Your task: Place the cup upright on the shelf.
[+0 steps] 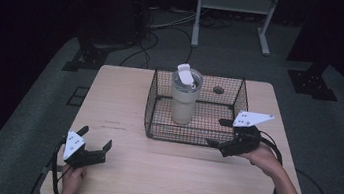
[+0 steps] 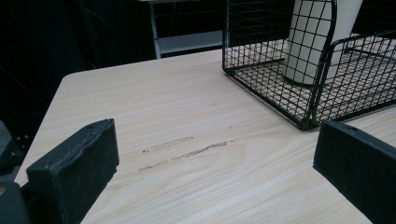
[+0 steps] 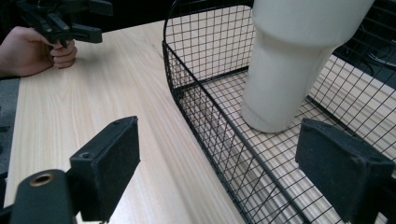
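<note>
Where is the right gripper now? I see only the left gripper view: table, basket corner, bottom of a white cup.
Observer: The right gripper is at the wire basket, open; its fingers straddle the near wall.
Operator: Does the cup have a lid?
Observer: Yes, the tumbler has a clear lid with a raised white flap.
Operator: Is anything else in the basket?
Observer: No, the tumbler stands there alone, upright.

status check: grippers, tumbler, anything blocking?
Left gripper open, empty. Right gripper open, straddling the basket corner. Tumbler upright inside basket. Wire wall in the way.
</note>
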Tool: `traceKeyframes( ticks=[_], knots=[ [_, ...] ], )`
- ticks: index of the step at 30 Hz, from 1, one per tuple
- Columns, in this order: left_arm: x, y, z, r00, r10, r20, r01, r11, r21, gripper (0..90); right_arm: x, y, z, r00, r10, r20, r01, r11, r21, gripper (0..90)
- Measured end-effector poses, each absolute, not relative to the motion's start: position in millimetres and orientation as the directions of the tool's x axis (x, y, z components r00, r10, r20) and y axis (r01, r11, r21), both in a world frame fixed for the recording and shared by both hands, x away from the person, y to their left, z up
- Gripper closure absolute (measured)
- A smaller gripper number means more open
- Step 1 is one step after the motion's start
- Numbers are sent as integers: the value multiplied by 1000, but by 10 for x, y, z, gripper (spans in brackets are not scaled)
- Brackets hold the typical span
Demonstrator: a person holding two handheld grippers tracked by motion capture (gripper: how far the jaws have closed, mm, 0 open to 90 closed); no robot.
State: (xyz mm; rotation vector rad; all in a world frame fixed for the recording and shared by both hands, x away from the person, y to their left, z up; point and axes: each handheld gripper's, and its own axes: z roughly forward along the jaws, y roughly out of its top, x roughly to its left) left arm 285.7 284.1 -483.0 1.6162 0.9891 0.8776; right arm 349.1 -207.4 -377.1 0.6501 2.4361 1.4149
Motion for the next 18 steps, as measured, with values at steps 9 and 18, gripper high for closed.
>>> traceKeyframes(
  ticks=[9,18],
  knots=[
    [2857,2838,-4830,400,913,76,184,-161,970,0,3389,-2144,-3875,-863,505,24,264,411,873,131],
    [2858,2839,-4829,399,914,76,184,-161,970,0,3322,-2211,-3971,-853,519,46,291,402,868,132]
  ],
)
